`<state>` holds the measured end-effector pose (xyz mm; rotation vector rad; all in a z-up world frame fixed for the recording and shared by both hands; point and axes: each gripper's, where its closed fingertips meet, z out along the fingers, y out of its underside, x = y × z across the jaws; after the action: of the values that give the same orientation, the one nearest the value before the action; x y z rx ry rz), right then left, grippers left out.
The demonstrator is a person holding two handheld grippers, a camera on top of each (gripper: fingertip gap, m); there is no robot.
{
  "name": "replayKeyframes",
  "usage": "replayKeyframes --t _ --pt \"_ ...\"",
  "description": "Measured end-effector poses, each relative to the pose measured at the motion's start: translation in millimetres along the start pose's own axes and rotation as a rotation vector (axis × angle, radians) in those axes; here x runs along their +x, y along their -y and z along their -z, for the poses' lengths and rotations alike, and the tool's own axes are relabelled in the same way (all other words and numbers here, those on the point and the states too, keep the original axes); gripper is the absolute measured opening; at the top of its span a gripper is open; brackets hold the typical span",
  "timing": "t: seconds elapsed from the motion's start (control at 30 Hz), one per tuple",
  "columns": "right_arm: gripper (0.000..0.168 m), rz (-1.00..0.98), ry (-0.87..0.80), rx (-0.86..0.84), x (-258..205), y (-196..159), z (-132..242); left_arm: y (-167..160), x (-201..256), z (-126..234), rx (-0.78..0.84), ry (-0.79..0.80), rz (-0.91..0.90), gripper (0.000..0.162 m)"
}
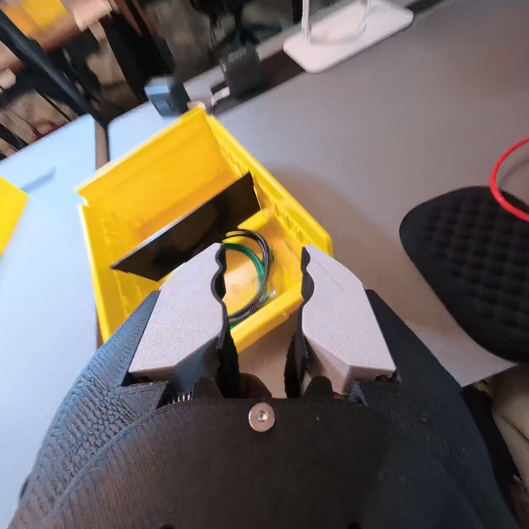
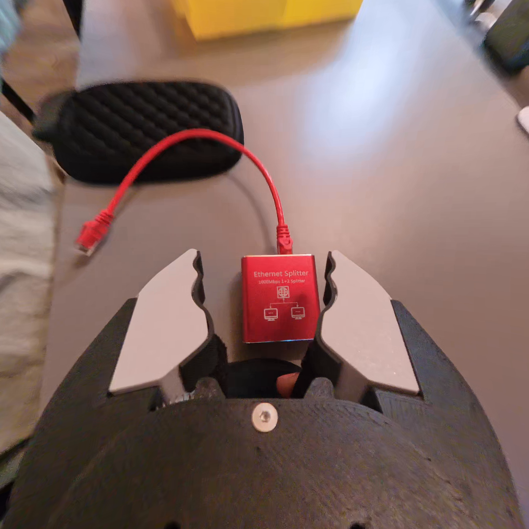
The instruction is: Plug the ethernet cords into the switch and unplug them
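Observation:
In the right wrist view a small red switch box (image 2: 280, 299) lies on the grey table between my right gripper's open fingers, close to the right finger. My right gripper (image 2: 263, 257) is open and grips nothing. A red ethernet cord (image 2: 200, 134) is plugged into the box's far end and loops left to a loose red plug (image 2: 91, 232) on the table. In the left wrist view my left gripper (image 1: 262, 252) is open and empty above a yellow bin (image 1: 160, 183). Coiled green and black cords (image 1: 259, 266) lie in the bin's near compartment.
A black quilted case lies on the table, in the left wrist view (image 1: 469, 266) and the right wrist view (image 2: 143, 128). A black divider (image 1: 183, 240) crosses the yellow bin. A white stand base (image 1: 349, 37) sits far right. The table's near edge is by the case. Across from one pair of fingers to the other is roughly 40 cm. My right gripper is the nearer one to the loose red plug (image 2: 91, 232): about 10 cm, against 35 cm.

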<state>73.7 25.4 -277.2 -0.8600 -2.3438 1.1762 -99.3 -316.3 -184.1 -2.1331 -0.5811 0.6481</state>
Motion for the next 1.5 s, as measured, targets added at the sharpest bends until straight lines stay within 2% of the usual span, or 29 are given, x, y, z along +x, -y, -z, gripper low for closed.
replayKeyframes --t 0.13,0.27,0.37,0.4,0.5,0.6,0.67,0.77,0.83,0.93,1.0,1.1,1.17,1.27,1.37,1.5 --pt "0.077 -0.063 0.015 0.174 -6 9 13 -40 -4 -40 -0.149 -0.027 0.035 0.04" --pt "0.071 -0.088 0.02 0.226 -11 8 19 -56 1 -70 -0.186 -0.083 0.059 0.036" --pt "0.068 -0.078 0.013 0.247 -12 10 21 -72 -4 -85 -0.273 -0.056 0.031 0.035" --pt "0.068 -0.084 0.017 0.246 -12 10 21 -77 -4 -88 -0.306 -0.056 0.009 0.032" --pt "0.066 -0.096 0.017 0.229 -11 6 17 -82 3 -90 -0.339 -0.092 -0.028 0.007" --pt "0.065 -0.087 0.02 0.194 -13 2 12 -66 -5 -79 -0.27 -0.023 -0.03 0.007" --pt "0.065 -0.083 0.025 0.171 -14 0 9 -45 -12 -65 -0.168 0.013 -0.002 0.006" --pt "0.064 -0.08 0.027 0.162 -15 -1 8 1 -24 -36 0.099 0.08 0.065 0.006" --pt "0.064 -0.079 0.012 0.174 -13 0 9 41 -22 -9 0.354 0.069 0.088 0.007" --pt "0.064 -0.075 -0.027 0.198 -10 4 12 97 1 44 0.758 -0.071 0.157 0.006" --pt "0.065 -0.062 -0.047 0.208 -10 7 13 124 20 76 0.987 -0.225 0.252 0.006" --pt "0.066 -0.036 -0.047 0.234 -16 14 12 146 44 98 1.174 -0.489 0.417 0.007" --pt "0.066 -0.018 -0.047 0.258 -20 22 12 155 64 97 1.195 -0.68 0.489 0.006" --pt "0.065 0.044 -0.074 0.326 -28 47 17 166 91 83 1.165 -0.879 0.603 0.006" --pt "0.061 0.153 -0.107 0.431 -42 85 23 174 122 58 1.091 -0.974 0.681 0.006" --pt "0.066 0.302 -0.212 0.538 -55 134 26 183 164 39 1.026 -1.159 0.789 0.006"
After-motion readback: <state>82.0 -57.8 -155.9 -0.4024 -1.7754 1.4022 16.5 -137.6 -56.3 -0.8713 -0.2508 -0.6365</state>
